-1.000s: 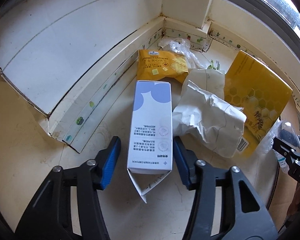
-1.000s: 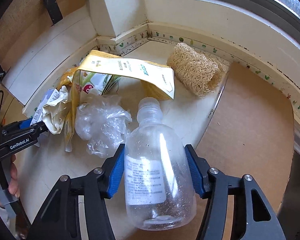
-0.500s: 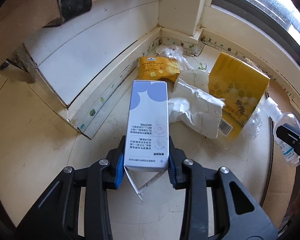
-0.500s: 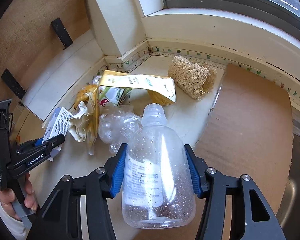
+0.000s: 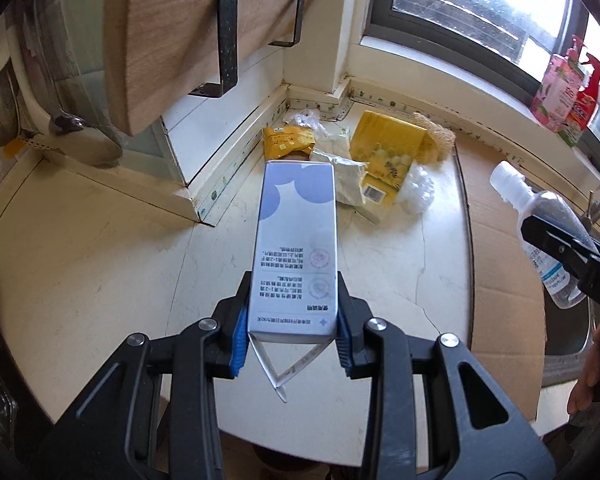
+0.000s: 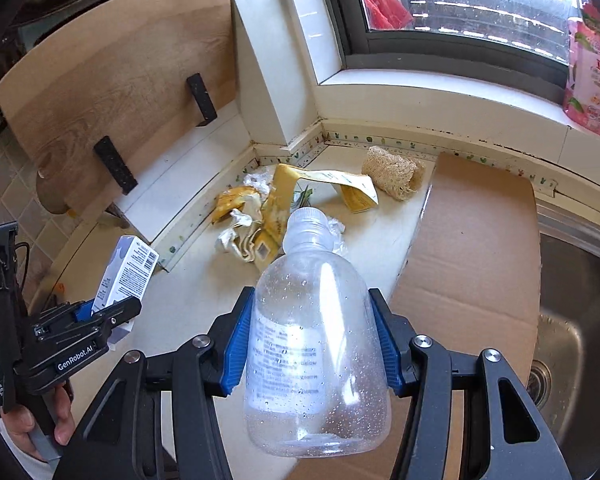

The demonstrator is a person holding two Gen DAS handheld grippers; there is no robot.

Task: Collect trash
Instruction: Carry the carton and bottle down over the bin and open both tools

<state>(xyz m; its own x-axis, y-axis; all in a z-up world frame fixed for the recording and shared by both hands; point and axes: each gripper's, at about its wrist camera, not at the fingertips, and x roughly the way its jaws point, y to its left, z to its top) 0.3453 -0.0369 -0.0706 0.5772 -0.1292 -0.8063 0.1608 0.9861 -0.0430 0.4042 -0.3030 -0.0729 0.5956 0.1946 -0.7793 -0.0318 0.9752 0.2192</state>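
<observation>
Both tongs lifted, counter [image 5: 380,264] open.

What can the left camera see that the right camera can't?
Only the left wrist view shows the ladle hanging by the wall. Only the right wrist view shows the sink drain. Both show the white box in the left tongs, the clear bottle in the right tongs, the loofah, the cardboard sheet and the pink bottle on the sill.
</observation>
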